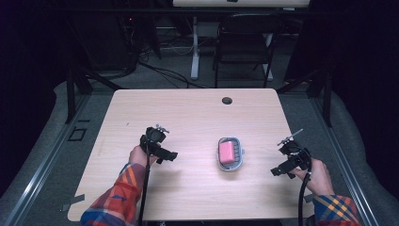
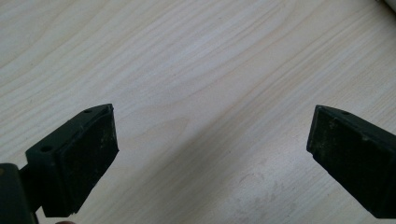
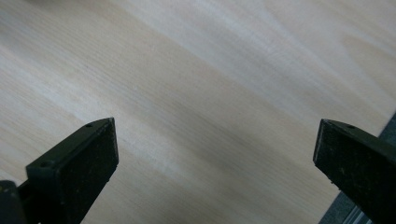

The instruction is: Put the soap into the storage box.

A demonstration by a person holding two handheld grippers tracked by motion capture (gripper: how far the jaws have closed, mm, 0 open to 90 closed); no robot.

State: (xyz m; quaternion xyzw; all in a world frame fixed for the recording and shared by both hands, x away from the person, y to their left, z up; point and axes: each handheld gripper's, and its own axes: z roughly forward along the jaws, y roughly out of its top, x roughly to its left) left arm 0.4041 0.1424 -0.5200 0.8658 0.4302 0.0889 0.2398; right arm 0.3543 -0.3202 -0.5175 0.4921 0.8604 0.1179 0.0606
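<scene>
A pink block [image 1: 227, 151] lies in a small grey tray [image 1: 230, 165] near the middle of the light wooden table [image 1: 188, 113]. My left gripper [image 1: 168, 156] is to the tray's left, held low over the wood, open with nothing between its jaws [image 2: 210, 140]. My right gripper [image 1: 281, 171] is to the tray's right near the table's right edge, also open and empty [image 3: 215, 149]. Bare wood grain lies under both pairs of black jaws.
A round cable hole [image 1: 227, 100] sits near the table's far edge. Behind the table stand a black chair [image 1: 244, 42] and a white desk leg [image 1: 194, 47]. The table's right edge [image 3: 369, 205] lies just beyond my right gripper.
</scene>
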